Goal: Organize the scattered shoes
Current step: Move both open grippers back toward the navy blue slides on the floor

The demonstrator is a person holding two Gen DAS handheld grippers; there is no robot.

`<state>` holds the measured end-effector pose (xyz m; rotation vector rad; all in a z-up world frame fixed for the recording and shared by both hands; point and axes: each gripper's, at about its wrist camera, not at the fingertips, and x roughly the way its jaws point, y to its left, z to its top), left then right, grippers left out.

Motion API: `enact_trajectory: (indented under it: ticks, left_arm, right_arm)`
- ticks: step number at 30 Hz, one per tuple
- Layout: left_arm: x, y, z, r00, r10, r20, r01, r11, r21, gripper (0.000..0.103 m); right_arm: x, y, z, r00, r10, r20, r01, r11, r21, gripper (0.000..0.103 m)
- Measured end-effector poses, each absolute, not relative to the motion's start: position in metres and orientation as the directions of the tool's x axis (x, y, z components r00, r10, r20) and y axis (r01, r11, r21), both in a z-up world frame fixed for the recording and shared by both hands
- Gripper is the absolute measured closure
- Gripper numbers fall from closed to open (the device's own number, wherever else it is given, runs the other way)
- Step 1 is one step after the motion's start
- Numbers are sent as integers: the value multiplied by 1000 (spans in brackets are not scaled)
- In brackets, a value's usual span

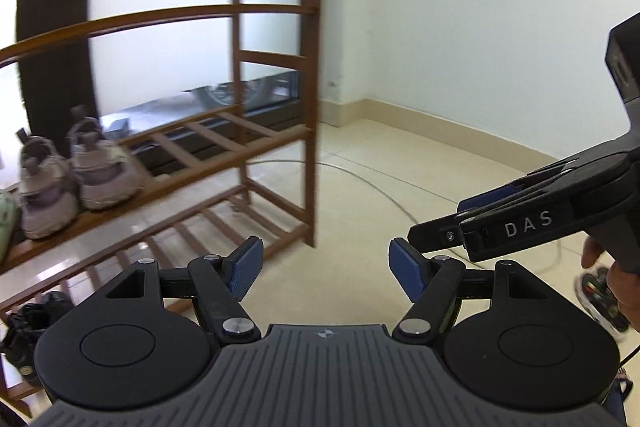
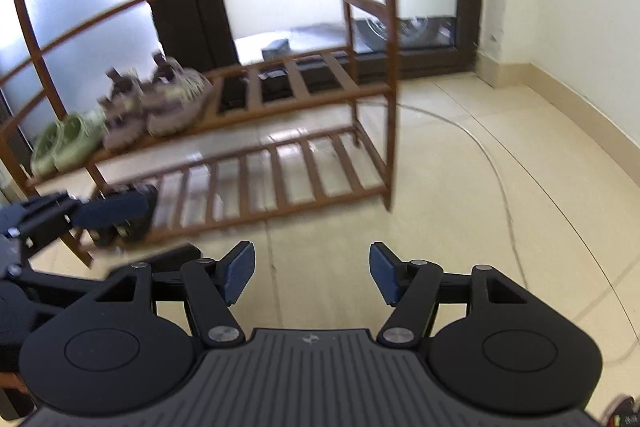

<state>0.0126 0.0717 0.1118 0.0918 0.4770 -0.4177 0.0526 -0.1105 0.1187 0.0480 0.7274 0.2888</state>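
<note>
A brown wooden shoe rack point(image 1: 276, 143) point(image 2: 304, 95) stands against frosted glass. A pair of pale pink-grey sneakers point(image 1: 72, 175) point(image 2: 156, 103) and a green pair point(image 2: 64, 143) sit on its middle shelf. Black shoes point(image 1: 28, 327) point(image 2: 128, 215) sit on the lowest shelf at left. A multicoloured shoe point(image 1: 600, 299) lies on the floor at right. My left gripper point(image 1: 326, 271) is open and empty above the floor. My right gripper point(image 2: 312, 275) is open and empty; it also shows in the left wrist view point(image 1: 436, 231), and there its fingers look closed.
Beige tiled floor point(image 2: 460, 219) stretches right of the rack to a white wall with a skirting board point(image 1: 460, 135). A thin cable point(image 2: 504, 195) curves across the floor. The rack's right halves of both lower shelves hold nothing.
</note>
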Motion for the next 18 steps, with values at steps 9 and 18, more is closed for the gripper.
enact_trajectory:
  ticks: [9, 18]
  left_arm:
    - [-9, 21, 79, 729, -435, -529, 511, 860, -3, 31]
    - [-26, -16, 48, 666, -497, -556, 600, 800, 3, 31]
  right_arm:
    - [-1, -174, 74, 724, 157, -672, -76, 986, 148, 31]
    - [-61, -225, 35, 726, 23, -687, 78, 990, 115, 23]
